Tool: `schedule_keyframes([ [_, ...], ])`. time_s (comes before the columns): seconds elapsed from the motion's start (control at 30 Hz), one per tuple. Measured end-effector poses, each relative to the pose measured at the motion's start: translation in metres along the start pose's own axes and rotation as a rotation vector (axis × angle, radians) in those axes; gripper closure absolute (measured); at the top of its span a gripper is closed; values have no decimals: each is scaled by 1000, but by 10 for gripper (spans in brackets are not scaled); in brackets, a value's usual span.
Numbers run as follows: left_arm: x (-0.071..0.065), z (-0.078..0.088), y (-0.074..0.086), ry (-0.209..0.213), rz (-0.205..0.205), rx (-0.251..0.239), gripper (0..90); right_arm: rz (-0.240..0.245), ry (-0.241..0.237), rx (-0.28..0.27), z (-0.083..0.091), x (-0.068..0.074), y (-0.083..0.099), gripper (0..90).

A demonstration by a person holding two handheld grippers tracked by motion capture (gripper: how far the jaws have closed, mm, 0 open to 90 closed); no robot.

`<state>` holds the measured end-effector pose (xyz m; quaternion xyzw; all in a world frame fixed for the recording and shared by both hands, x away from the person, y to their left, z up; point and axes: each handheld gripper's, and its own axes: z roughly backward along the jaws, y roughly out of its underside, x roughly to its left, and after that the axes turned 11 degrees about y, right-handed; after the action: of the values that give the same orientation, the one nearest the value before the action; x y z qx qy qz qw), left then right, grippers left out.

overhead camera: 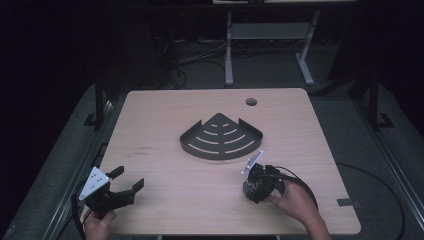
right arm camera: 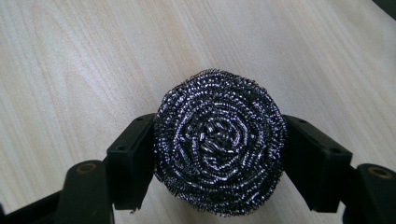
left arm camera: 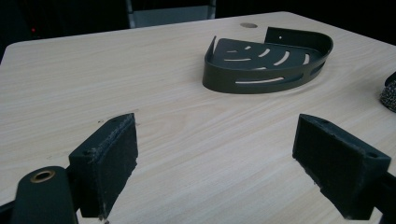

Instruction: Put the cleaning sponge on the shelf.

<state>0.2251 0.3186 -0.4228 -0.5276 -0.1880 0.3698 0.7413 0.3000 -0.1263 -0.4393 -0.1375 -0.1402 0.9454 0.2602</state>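
Observation:
A round steel-wool scourer (right arm camera: 219, 142) lies on the wooden table, and my right gripper (right arm camera: 219, 158) is shut on it, a black pad pressed against each side. From above, that gripper (overhead camera: 256, 189) points down over the scourer (overhead camera: 251, 188) near the table's front right. A dark quarter-round slotted corner shelf (overhead camera: 221, 137) rests at the table's middle. My left gripper (overhead camera: 127, 178) stands open at the front left, nothing between its pads (left arm camera: 112, 161). The left gripper view has the shelf (left arm camera: 266, 60) ahead and an edge of the scourer (left arm camera: 389, 95) at the far right.
A round cable hole (overhead camera: 251, 101) sits near the table's far edge, beyond the shelf. Past the table (overhead camera: 165, 120) a white-legged desk frame (overhead camera: 229, 55) stands on dark floor among cables. Bare wood lies between the two grippers.

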Motion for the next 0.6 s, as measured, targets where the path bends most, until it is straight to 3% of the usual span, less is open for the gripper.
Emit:
schedule_keyframes([
  [0.2,0,0,0,-1,3,-5,133,24,6,16,4,1,-5,322],
  [0.6,1,0,0,2,5,-5,133,32,-6,-17,21,-9,-20,324],
])
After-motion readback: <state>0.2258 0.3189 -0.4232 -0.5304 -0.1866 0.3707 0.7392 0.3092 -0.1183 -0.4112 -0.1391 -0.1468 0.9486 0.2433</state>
